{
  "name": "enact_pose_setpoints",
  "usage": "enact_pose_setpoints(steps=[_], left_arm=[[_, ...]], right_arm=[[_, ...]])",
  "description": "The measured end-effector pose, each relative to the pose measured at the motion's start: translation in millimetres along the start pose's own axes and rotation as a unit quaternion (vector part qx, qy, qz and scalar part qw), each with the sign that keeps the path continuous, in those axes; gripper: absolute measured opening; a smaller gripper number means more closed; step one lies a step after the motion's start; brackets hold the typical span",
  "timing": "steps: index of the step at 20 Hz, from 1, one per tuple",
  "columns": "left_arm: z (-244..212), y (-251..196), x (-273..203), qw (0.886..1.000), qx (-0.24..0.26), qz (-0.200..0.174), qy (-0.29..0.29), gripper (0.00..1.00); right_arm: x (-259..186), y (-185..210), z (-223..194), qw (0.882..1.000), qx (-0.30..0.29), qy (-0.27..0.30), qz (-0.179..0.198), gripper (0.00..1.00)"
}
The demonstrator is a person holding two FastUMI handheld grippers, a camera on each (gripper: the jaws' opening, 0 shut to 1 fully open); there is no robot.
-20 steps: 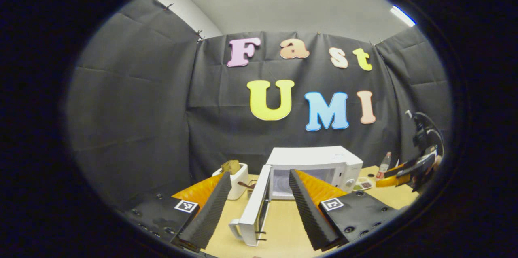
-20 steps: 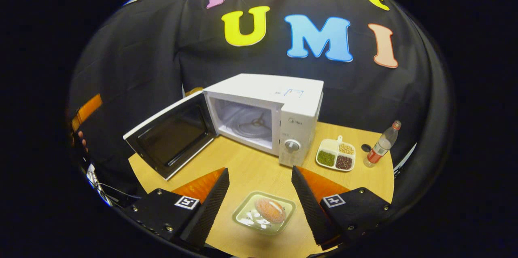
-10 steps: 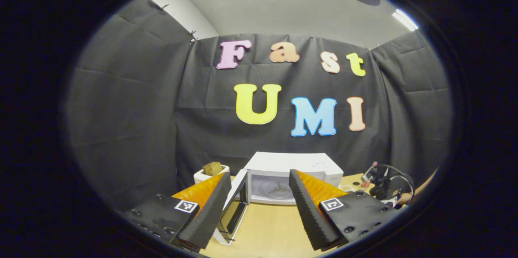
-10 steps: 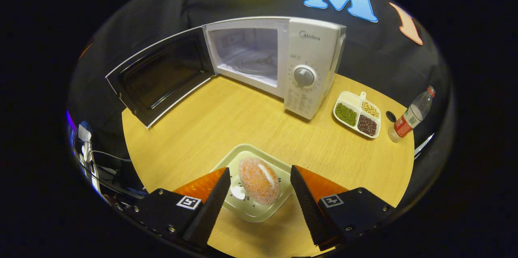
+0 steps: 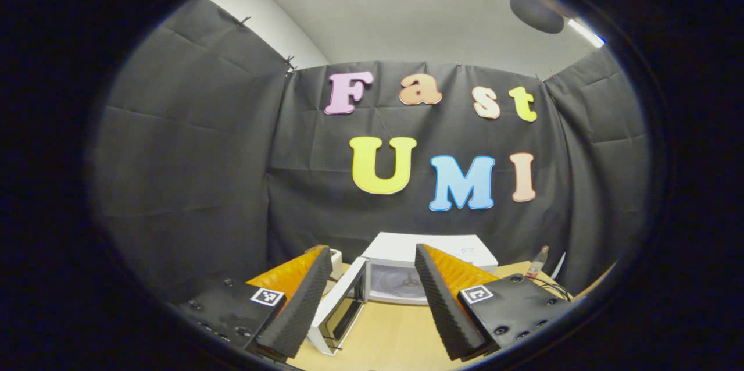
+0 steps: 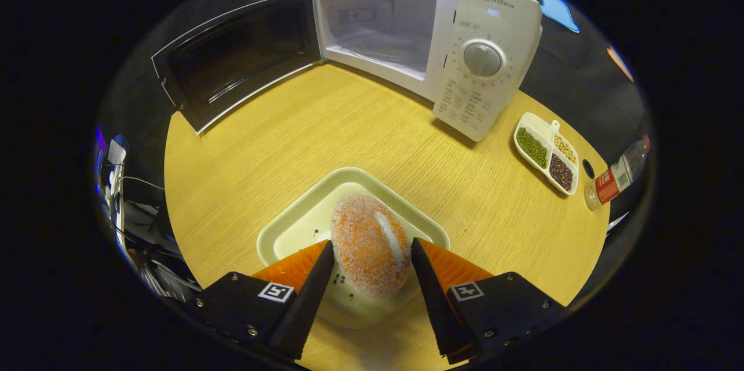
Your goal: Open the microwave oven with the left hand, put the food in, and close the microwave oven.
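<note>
Bread point(image 6: 371, 246), sugar-crusted and probably soft and light, is sitting on the tray point(image 6: 302, 217) between our right gripper's point(image 6: 372, 278) open fingers, flanked but not yet pinched; we are judging a gentle mid-side squeeze best. Beyond, the microwave point(image 6: 488, 63) is standing open. Our left gripper point(image 5: 369, 295) is hovering open and empty.

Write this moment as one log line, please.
microwave door: open | food: on tray, between right hand-held gripper fingers, ungripped | left hand-held gripper: open, empty
</note>
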State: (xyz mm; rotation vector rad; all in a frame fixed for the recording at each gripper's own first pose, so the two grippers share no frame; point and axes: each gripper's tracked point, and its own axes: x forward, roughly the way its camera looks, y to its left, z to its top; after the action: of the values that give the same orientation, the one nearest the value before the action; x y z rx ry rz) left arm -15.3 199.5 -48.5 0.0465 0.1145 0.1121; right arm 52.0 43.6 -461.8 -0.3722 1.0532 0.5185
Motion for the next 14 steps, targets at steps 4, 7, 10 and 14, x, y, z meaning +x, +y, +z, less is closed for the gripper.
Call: enact_pose_setpoints(steps=[4,7,10,14], left_arm=[[-1,0,-5,1.0,0.008,0.001,0.0,0.94],[-4,7,-6,1.0,0.009,0.004,0.002,0.94],[-8,13,-8,1.0,-0.004,0.005,-0.003,0.94],[-14,22,-4,1.0,-0.024,0.003,-0.01,0.94]], right_arm=[[-4,10,1,1.0,-0.016,0.004,0.01,0.75],[-15,5,9,0.997,-0.068,-0.001,-0.032,0.55],[-33,12,31,0.992,-0.112,-0.025,-0.061,0.55],[-62,16,91,0.981,-0.147,-0.076,-0.101,0.55]])
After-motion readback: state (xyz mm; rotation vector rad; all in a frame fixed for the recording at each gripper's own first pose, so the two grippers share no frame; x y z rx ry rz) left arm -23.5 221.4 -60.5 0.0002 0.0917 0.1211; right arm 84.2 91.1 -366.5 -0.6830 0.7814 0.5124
